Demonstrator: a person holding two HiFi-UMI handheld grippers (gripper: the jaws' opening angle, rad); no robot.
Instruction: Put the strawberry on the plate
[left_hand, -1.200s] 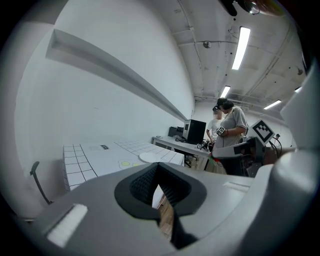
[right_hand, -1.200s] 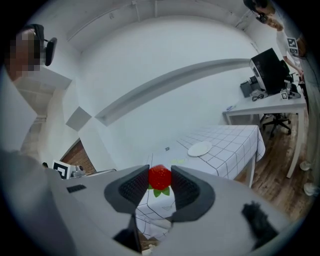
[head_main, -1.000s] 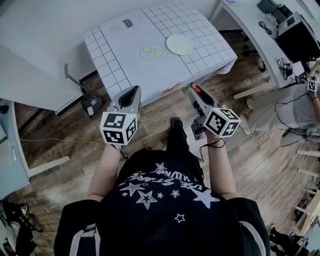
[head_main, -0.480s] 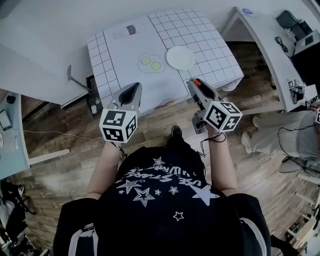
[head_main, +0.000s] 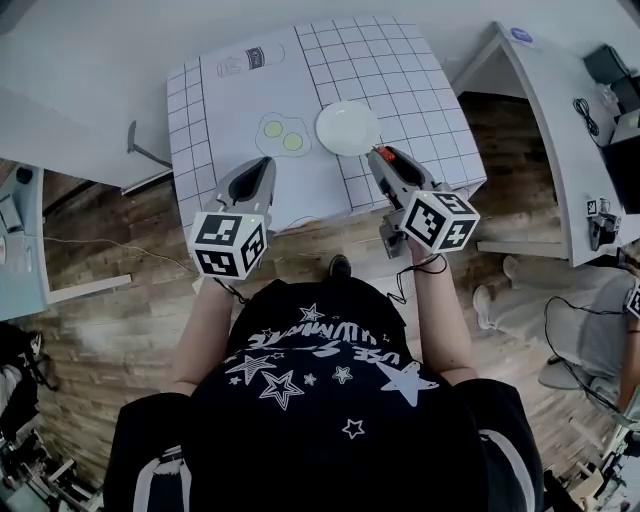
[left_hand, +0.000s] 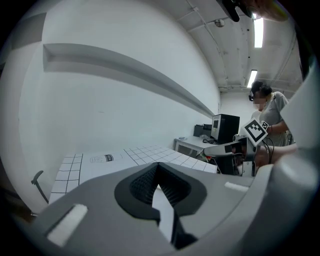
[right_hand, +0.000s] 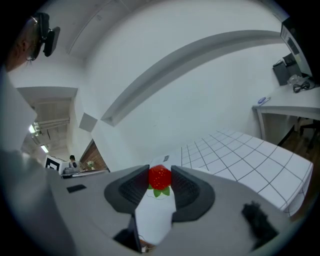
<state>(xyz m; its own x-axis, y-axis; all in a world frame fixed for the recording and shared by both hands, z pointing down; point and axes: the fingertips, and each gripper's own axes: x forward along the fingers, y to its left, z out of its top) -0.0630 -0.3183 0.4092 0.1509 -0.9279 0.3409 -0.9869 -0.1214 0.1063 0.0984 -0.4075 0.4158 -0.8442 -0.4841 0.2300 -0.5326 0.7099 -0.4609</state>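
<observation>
Closing in since a second ago, both grippers are now reaching over the near edge of the white grid-printed tabletop. My right gripper is clamping its jaws on the small glossy red strawberry, which is sitting at the jaw tips with its green leaves hanging below. The round white plate is lying just ahead and slightly left of those jaws, nearer to them than to my left gripper, whose jaws are resting together, holding nothing. I'm judging that a short forward carry is coming.
</observation>
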